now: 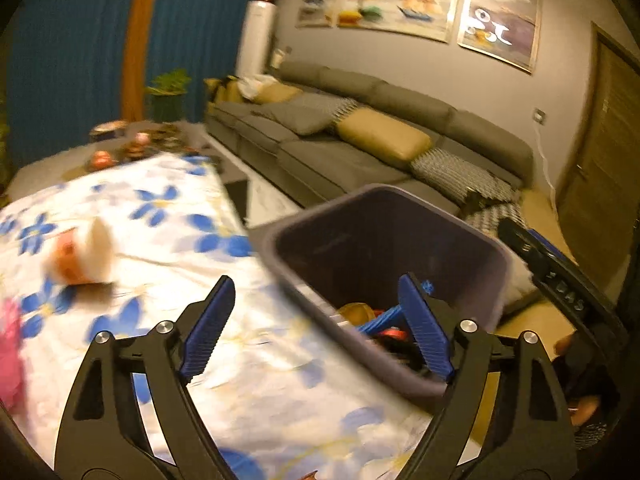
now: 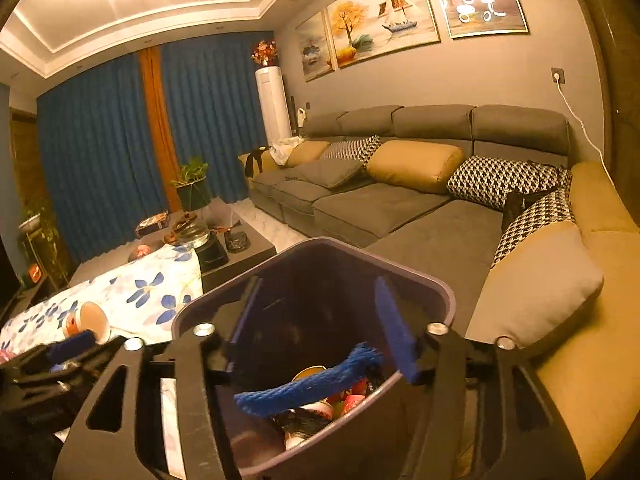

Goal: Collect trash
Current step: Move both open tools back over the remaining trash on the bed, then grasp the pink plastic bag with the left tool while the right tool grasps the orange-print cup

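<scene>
A low table draped in a white cloth printed with blue flowers [image 1: 168, 248] stands in a warmly lit living room, in front of a long grey sectional sofa [image 2: 372, 204] with tan and houndstooth cushions. Dark blue curtains [image 2: 100, 140] with an orange panel cover the far wall, and framed paintings [image 2: 384, 12] hang above the sofa. A dark, square-mouthed plastic trash bin [image 1: 472, 248] sits at the cloth's right edge, between table and sofa. Inside it lie a blue mesh net [image 2: 296, 392], a round tan lid and several small red and white wrappers.

On the cloth near the left edge, a small white and orange cup [image 1: 82, 256] lies tipped on its side, blurred in the left wrist view. A pink object [image 1: 10, 356] shows at the far left edge, too blurred to identify.

The left gripper [image 1: 320, 328] hovers over the cloth's right edge and the bin's near rim, its blue-padded jaws spread wide and holding nothing. The right gripper [image 2: 316, 328] sits directly above the bin's mouth, jaws likewise wide apart and empty, touching nothing visible.
</scene>
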`<state>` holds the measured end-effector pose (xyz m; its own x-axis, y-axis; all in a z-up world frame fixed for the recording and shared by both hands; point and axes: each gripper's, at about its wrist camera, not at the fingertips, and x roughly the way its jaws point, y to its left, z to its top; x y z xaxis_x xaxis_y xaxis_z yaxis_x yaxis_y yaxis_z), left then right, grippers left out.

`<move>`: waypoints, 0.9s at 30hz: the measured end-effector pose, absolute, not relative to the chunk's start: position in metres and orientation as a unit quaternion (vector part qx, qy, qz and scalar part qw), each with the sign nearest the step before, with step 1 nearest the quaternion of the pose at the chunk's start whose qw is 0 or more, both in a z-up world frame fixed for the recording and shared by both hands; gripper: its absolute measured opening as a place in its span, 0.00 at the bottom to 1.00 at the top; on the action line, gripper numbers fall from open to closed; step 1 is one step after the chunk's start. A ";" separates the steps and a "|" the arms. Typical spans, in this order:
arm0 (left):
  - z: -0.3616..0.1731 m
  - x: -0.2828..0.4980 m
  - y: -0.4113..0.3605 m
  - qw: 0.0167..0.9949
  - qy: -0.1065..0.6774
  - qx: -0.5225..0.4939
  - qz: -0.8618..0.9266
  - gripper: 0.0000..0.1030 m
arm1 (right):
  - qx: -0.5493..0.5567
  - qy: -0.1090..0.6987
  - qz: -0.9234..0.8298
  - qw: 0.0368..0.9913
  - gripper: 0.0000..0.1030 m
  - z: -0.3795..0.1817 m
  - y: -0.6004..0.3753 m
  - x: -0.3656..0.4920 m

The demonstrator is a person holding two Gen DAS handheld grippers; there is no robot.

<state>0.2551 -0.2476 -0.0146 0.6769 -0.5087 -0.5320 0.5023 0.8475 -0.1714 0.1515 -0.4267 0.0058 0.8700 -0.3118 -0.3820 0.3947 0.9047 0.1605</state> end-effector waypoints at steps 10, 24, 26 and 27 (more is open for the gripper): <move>-0.017 0.228 -0.111 0.966 0.253 -0.008 -0.057 0.82 | 0.096 0.176 -0.122 0.972 0.77 0.006 -0.365 0.144; -0.043 0.258 0.032 0.946 0.304 -0.108 0.039 0.83 | 0.057 0.202 -0.017 0.978 0.80 0.005 -0.248 0.172; -0.050 0.266 0.040 0.942 0.310 -0.124 0.031 0.82 | 0.054 0.209 -0.005 0.976 0.80 0.004 -0.234 0.179; -0.053 0.269 0.044 0.940 0.313 -0.132 0.026 0.77 | 0.052 0.212 0.000 0.976 0.80 0.003 -0.228 0.182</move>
